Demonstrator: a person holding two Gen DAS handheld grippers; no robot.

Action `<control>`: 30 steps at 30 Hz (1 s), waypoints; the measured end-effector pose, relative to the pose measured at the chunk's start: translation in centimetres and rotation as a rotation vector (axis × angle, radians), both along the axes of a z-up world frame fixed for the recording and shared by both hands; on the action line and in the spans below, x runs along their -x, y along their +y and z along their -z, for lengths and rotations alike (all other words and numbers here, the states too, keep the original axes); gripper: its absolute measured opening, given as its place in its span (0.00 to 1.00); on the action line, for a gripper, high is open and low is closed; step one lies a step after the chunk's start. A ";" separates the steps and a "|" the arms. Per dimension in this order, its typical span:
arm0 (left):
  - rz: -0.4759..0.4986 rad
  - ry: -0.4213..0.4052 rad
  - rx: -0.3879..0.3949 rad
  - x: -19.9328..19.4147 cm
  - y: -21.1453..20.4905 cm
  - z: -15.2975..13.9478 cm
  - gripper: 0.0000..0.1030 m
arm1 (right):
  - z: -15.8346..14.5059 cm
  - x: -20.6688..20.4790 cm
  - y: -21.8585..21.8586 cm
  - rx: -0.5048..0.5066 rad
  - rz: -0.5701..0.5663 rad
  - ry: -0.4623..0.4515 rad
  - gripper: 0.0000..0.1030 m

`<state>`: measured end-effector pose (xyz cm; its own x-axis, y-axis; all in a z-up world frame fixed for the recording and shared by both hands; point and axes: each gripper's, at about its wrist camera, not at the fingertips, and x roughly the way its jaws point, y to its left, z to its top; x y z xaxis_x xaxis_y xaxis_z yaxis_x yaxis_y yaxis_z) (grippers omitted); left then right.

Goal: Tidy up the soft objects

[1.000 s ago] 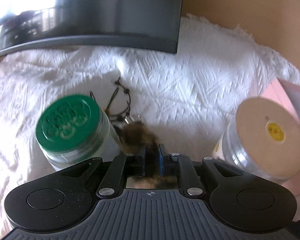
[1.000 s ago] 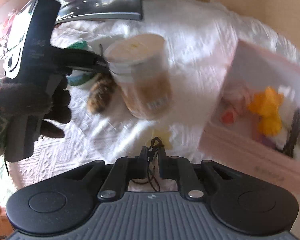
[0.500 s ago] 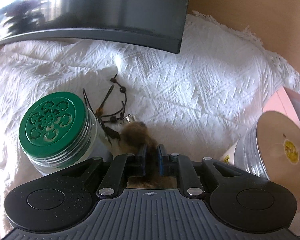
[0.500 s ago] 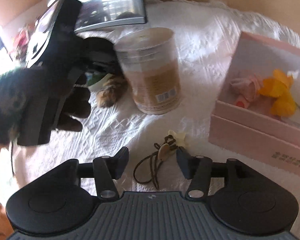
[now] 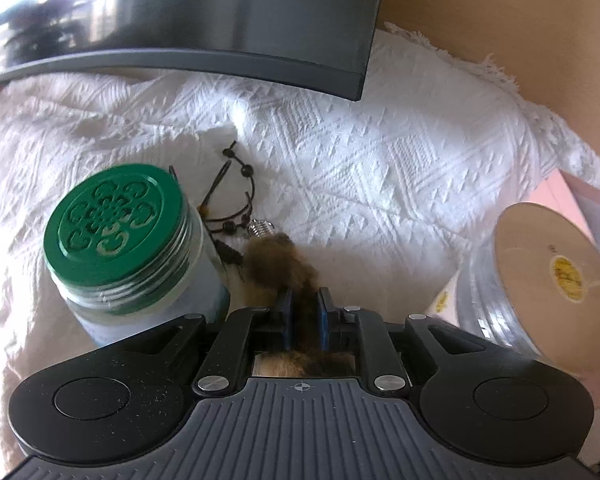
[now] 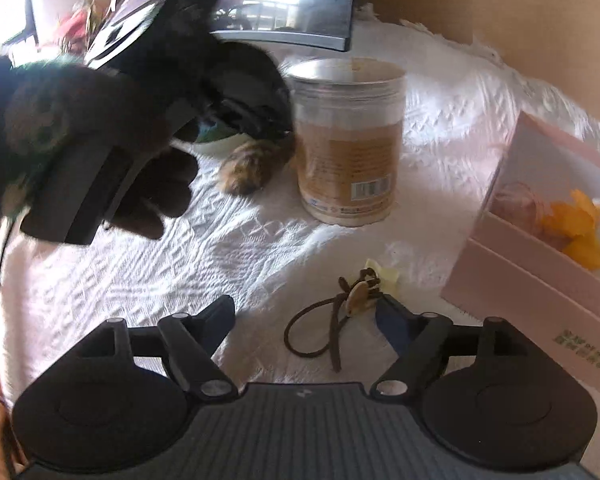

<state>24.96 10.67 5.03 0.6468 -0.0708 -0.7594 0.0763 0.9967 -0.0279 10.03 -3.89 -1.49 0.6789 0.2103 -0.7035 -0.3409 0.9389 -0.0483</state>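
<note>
Right gripper point(image 6: 304, 316), jaws opening wide, has the brown hair tie point(image 6: 332, 320) lying loose on the white cloth between them, while the left gripper point(image 5: 304, 308) pinches the furry tail point(image 5: 280, 268) by the green-lidded jar point(image 5: 116, 220).

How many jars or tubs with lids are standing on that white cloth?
2. The green-lidded jar stands at the left, beside the furry brown tail. The clear tub with the tan label stands to the tail's right, nearer the pink box. Others may sit out of view.

gloved hand point(image 6: 80, 140) blurred; pink box point(image 6: 540, 280) cut off at right edge.
</note>
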 end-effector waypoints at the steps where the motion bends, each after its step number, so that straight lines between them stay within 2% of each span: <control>1: -0.008 0.000 0.000 -0.2 0.0 0.0 0.16 | 0.0 0.1 0.1 0.004 0.000 -0.002 0.76; 4: -0.013 -0.006 0.016 -0.3 0.1 0.1 0.16 | 0.0 0.0 -0.2 -0.004 0.001 -0.003 0.77; 9: 0.073 -0.061 -0.011 0.9 0.3 0.5 0.14 | 0.2 -0.1 -0.2 -0.015 -0.006 -0.004 0.82; 16: 0.074 -0.069 0.070 1.9 1.3 -0.3 0.06 | 0.4 -0.3 -0.2 -0.057 0.002 0.016 0.93; 20: 0.100 -0.092 0.116 3.7 1.7 -1.0 0.05 | 0.3 -0.2 -0.1 -0.059 0.015 0.025 0.94; 23: 0.125 -0.111 0.141 5.2 2.0 -1.5 0.05 | 0.4 -0.1 0.6 0.020 -0.041 0.034 0.94; 25: 0.130 -0.124 0.143 6.1 2.3 -1.8 0.05 | 0.3 -0.2 0.7 0.033 -0.041 0.049 0.92; 28: 0.110 -0.165 0.130 7.3 3.0 -2.5 0.05 | -0.1 -0.1 0.9 0.035 -0.033 0.069 0.89; 30: 0.060 -0.175 0.143 7.0 3.5 -2.9 0.07 | -0.2 -0.1 1.1 0.043 -0.024 0.069 0.89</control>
